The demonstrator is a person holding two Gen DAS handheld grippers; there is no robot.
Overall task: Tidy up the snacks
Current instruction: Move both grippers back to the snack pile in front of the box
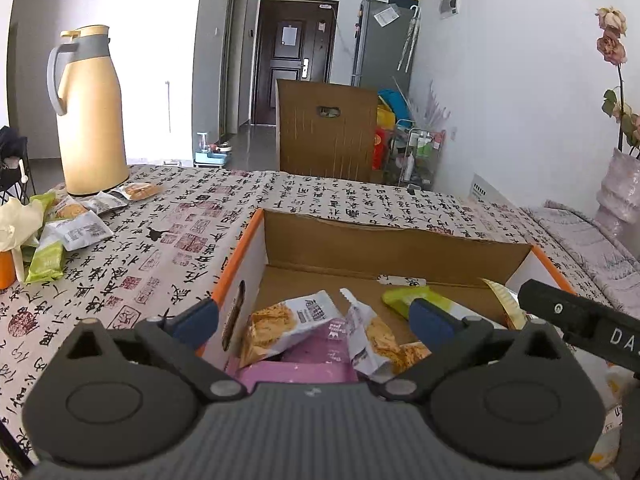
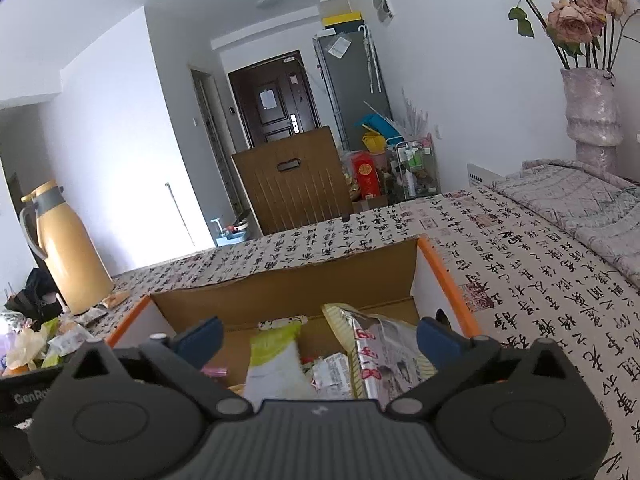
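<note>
Left gripper (image 1: 314, 320) jaws spread wide, nothing pinched; right gripper (image 2: 318, 338) likewise wide, empty. Both poised over cardboard box (image 1: 400, 240) holding dropped snack packets (image 1: 276, 328). Remaining packets (image 1: 72, 232) heaped by yellow thermos (image 1: 90, 116). Best next: lift clear of box rim before swinging toward that heap. Tablecloth (image 1: 160, 248) printed with Chinese calligraphy; packet text too small to read.

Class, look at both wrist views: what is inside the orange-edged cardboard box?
Inside the box: cracker packets, a purple packet, a green packet and a silver bag. Anything beneath them is covered.
</note>
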